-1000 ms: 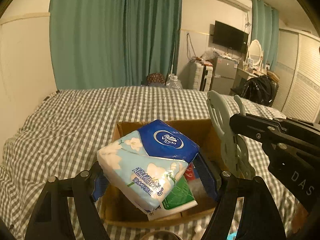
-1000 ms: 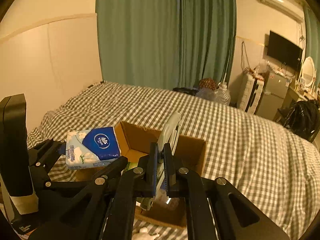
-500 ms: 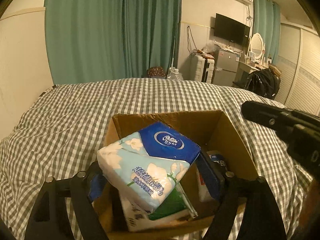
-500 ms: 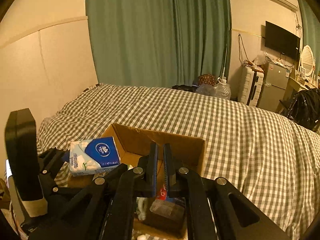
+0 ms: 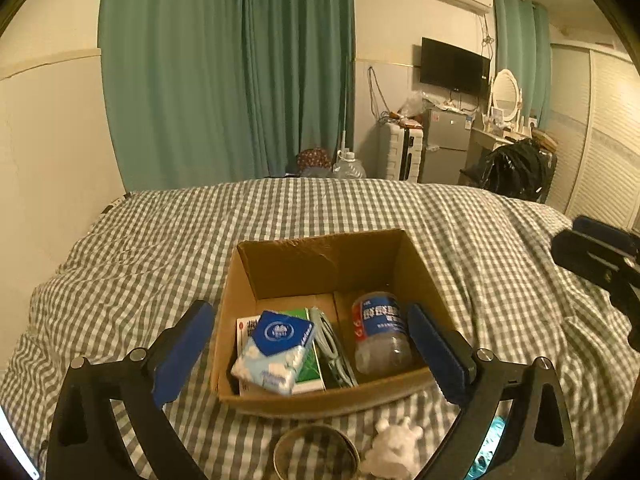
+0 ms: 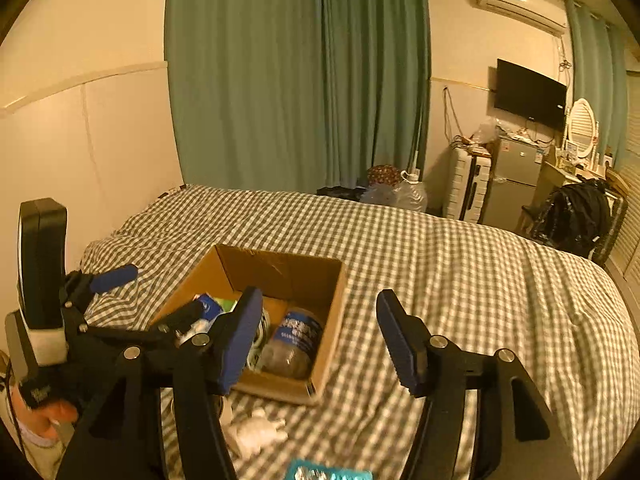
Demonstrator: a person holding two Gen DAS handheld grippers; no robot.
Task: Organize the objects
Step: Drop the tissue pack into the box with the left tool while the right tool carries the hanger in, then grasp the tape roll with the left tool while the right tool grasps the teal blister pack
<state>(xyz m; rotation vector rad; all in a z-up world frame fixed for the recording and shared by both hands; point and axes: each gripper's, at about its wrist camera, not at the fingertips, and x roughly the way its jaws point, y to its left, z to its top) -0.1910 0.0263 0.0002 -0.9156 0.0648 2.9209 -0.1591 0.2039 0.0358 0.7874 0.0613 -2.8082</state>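
Sitting centre frame on the checked bed: cardboard box | inside: tissue pack, plastic bottle, green packet | left gripper spread, empty | right gripper spread, empty

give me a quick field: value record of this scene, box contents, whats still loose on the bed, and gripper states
surface: bed with a grey and white checked cover
container: open cardboard box on the bed
in box: blue and white tissue pack lying on a green and white pack; pale green clip in the middle; water bottle lying on its side at the right
loose, near side of box: small white fluffy thing; ring-shaped object; teal packet, only partly in view
left gripper: open, empty
right gripper: open, empty
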